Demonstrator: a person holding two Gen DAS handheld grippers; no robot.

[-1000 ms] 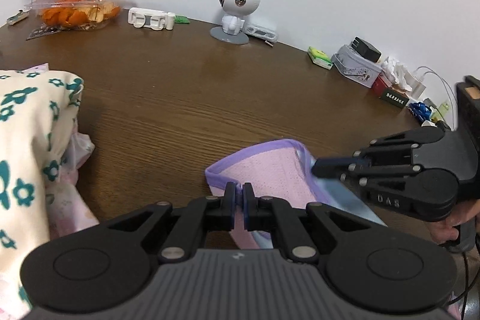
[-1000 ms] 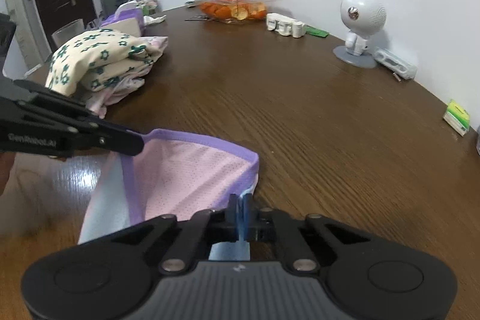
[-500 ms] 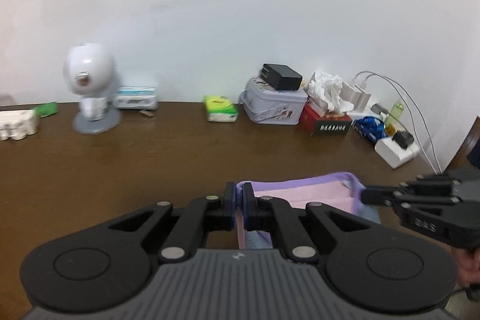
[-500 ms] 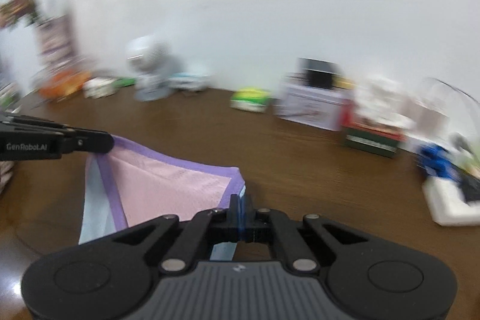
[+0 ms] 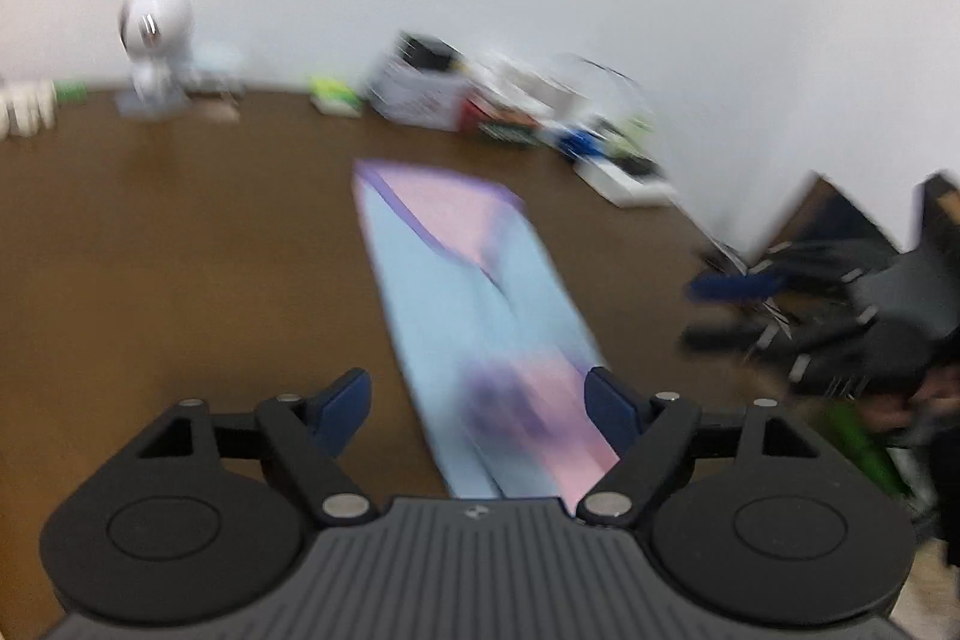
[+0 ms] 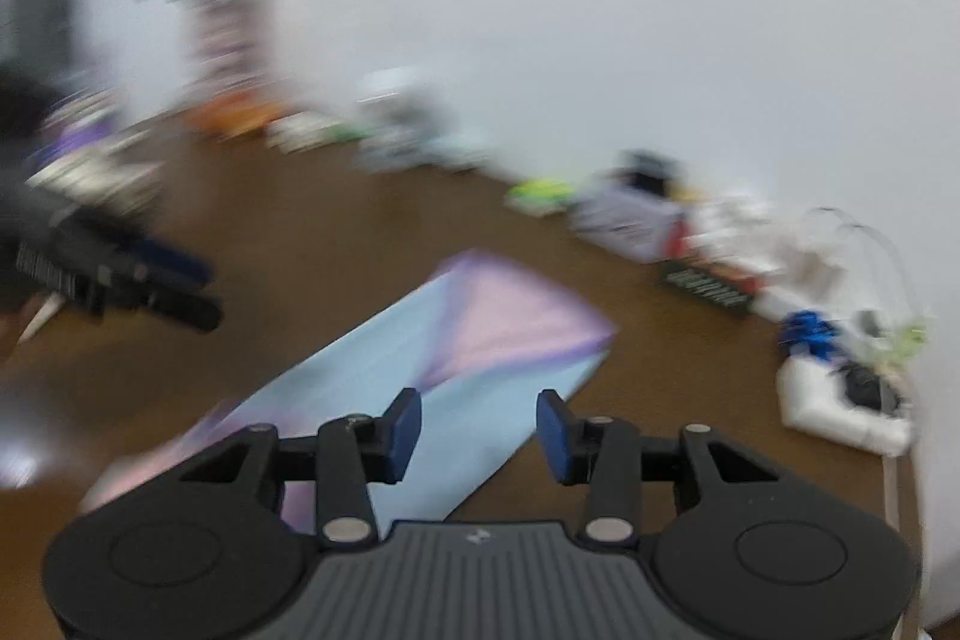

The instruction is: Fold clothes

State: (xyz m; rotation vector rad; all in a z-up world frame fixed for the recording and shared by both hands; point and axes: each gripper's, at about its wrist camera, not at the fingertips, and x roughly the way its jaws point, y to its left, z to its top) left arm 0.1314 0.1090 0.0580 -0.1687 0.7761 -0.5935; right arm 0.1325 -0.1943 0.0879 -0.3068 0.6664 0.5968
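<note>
A light blue garment with pink lining and purple trim [image 5: 474, 292] lies flat in a long strip on the brown wooden table [image 5: 180, 250], released by both tools. The left gripper [image 5: 480, 403] is spread wide, its blue-padded fingers [image 5: 342, 403] empty, straddling the near end of the cloth from above without touching it. The right gripper [image 6: 477, 427] is also parted and holds nothing, poised over the garment's edge; in the left wrist view it shows blurred at the far right [image 5: 780, 304], clear of the cloth. Along the white wall sit a small round-headed white robot figure [image 5: 153, 52], a green box [image 6: 540, 193], a tin and a white charger with cables [image 6: 840, 400], all smeared by motion blur.
</note>
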